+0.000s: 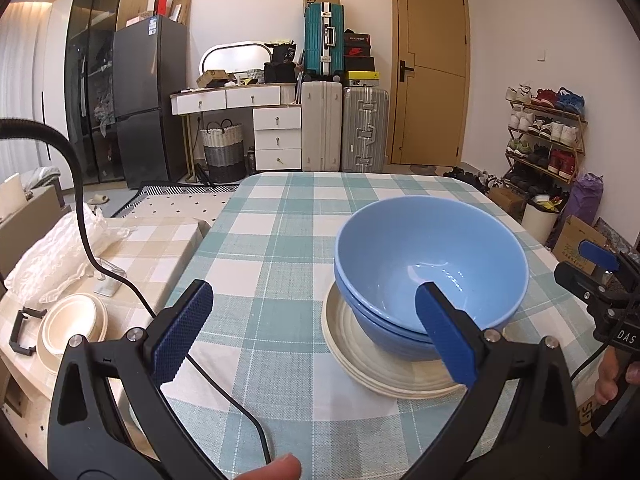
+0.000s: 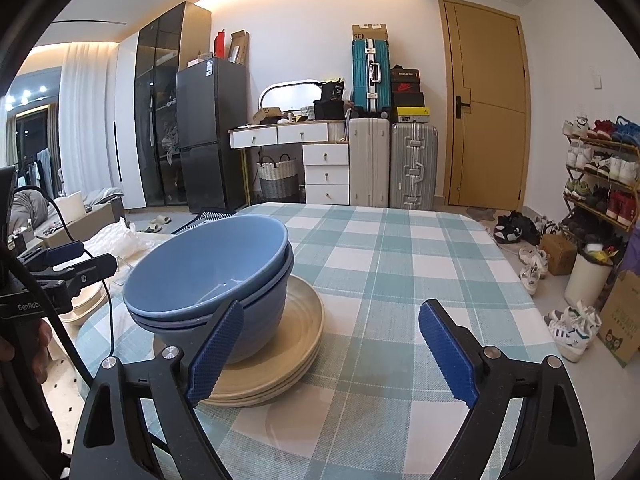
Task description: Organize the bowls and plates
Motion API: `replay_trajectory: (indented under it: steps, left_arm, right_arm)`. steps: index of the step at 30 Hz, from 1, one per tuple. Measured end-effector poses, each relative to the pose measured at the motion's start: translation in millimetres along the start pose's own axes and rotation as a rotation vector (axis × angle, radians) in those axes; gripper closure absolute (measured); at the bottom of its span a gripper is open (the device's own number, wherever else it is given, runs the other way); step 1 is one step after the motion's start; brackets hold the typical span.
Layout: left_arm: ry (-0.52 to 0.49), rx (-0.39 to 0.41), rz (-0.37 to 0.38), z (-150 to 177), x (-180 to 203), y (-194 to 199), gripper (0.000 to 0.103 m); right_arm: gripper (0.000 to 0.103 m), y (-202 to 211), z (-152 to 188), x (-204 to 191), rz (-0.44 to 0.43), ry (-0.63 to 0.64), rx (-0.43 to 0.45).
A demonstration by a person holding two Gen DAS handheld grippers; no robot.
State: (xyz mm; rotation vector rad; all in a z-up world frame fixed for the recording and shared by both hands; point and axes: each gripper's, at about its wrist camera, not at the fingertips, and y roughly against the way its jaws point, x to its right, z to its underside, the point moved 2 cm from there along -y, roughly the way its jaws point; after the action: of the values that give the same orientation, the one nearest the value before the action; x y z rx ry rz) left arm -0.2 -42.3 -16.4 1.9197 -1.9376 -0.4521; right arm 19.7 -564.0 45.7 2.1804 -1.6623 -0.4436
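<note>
Two nested glossy blue bowls (image 1: 430,264) sit on a stack of cream ridged plates (image 1: 384,372) on the worktop (image 1: 280,248) with its teal-and-white checked cloth; the left gripper (image 1: 316,332) is released, spread wide, empty; the right gripper (image 2: 332,352) likewise gapes, holding nothing; "SF" marks a cardboard box (image 2: 370,32) atop the teal suitcase (image 2: 371,76); "GenRobo" partly shows on the left handle, "DAS" on the right.

A teal suitcase (image 1: 323,38) stands on a white suitcase (image 1: 321,126), just beside a silver suitcase (image 1: 365,130). Left of them sit a white dresser (image 1: 256,120), a woven basket (image 1: 223,150) and a dark fridge (image 1: 148,100). A wooden door (image 1: 432,72) and a shoe rack (image 1: 546,132) stand to the right.
</note>
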Motion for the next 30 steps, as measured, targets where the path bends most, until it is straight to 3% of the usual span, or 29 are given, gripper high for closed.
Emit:
replay_trajectory:
  steps: [12,30]
  left_arm:
    - [0.002,-0.004,0.003,0.9,-0.3,3.4,0.002]
    - [0.013,-0.012,0.016,2.7,0.3,2.3,0.002]
  right_arm:
    - [0.001,1.6,-1.6,-0.9,0.005,-0.004,0.008]
    - [0.001,0.3,2.0,-1.1,0.010,-0.001,-0.012]
